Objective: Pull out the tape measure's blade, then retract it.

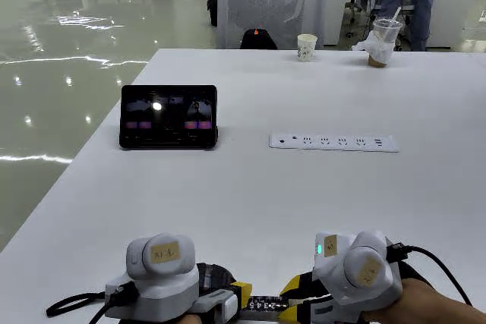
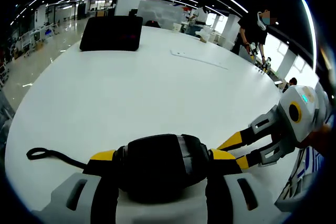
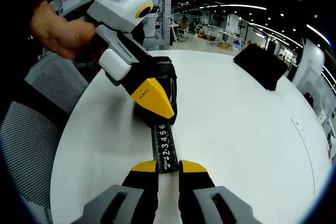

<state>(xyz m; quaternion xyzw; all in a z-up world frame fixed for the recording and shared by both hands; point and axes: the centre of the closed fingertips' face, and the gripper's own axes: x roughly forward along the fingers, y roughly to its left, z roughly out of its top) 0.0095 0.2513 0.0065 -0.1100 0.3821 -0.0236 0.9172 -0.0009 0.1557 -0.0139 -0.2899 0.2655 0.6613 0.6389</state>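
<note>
Gripping tape measure (image 3: pixel 167 80), left claw (image 2: pixel 163 155); right claw (image 3: pixel 168 167) pinching blade (image 3: pixel 164 145); white table (image 1: pixel 304 187), glossy floor (image 1: pixel 68 51).

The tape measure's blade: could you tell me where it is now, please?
In the right gripper view, the blade lies low and central, stretching from the case in the left gripper to the right gripper, which pinches its end.

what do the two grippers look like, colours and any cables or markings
The left gripper and right gripper match: rounded pale grey housings, grey-and-black jaws with yellow tips, a tan label on top. The right one also has a green light and a black cable.
</note>
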